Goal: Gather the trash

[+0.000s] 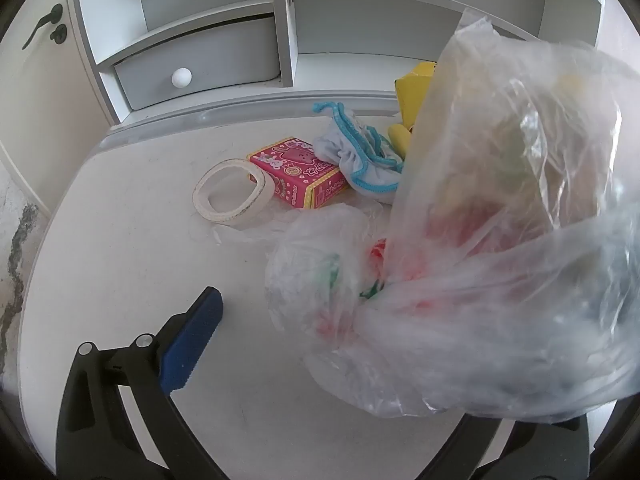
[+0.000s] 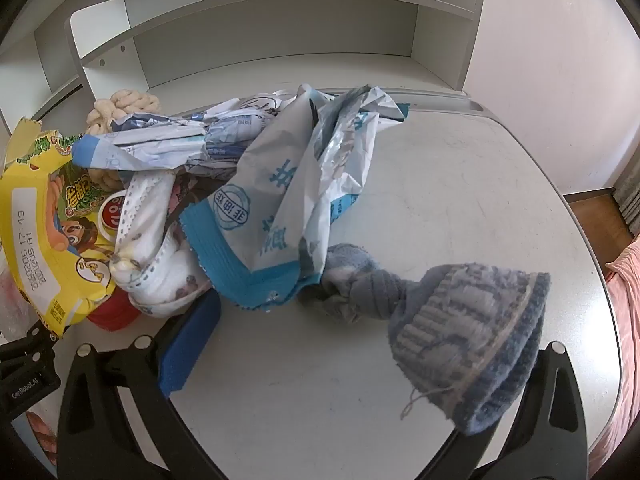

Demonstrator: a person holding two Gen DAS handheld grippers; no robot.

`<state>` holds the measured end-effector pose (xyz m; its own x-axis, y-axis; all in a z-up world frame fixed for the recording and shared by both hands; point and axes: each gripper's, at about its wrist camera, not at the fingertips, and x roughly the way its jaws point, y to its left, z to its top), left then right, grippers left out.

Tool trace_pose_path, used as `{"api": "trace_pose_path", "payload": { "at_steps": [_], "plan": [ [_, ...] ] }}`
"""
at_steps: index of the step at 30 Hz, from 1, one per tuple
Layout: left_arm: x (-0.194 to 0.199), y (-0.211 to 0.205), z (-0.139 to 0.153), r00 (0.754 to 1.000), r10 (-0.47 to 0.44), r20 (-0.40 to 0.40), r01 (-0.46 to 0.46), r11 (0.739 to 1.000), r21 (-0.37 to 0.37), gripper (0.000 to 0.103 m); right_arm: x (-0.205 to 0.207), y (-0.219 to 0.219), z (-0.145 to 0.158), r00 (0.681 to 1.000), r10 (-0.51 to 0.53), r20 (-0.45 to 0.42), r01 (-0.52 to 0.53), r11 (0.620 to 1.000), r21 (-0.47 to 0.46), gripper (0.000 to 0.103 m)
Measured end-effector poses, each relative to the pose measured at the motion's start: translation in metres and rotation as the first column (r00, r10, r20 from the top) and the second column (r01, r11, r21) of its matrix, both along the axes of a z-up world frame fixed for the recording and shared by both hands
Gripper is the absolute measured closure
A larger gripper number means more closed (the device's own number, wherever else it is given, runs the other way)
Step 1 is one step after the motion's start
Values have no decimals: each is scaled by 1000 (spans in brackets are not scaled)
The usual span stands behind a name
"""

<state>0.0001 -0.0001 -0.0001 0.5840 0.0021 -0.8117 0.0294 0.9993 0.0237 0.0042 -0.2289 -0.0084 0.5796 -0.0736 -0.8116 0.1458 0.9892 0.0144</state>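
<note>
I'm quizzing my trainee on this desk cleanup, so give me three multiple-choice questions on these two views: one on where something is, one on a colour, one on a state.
1. Where does the tape ring lie?
A. Beside the pink box
B. In the drawer
C. Inside the clear plastic bag

2. What colour is the drawer knob?
A. Black
B. White
C. Blue

3. How does the right gripper stand?
A. Shut on the yellow snack packet
B. Shut on nothing
C. Open, with the blue knitted sock over one side

Answers:
1 A, the ring touches the box on the desk.
2 B, the round knob is white.
3 C, its fingers stand wide apart.
</note>
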Motion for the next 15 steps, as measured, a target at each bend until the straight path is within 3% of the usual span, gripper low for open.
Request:
{"api": "trace_pose_path", "payload": {
  "at_steps": [15],
  "plan": [
    [0, 1, 1, 1000, 5, 3, -5, 1000, -2, 6, 0, 0, 0, 1000, 0, 1, 0, 1000, -1, 6]
  ]
}}
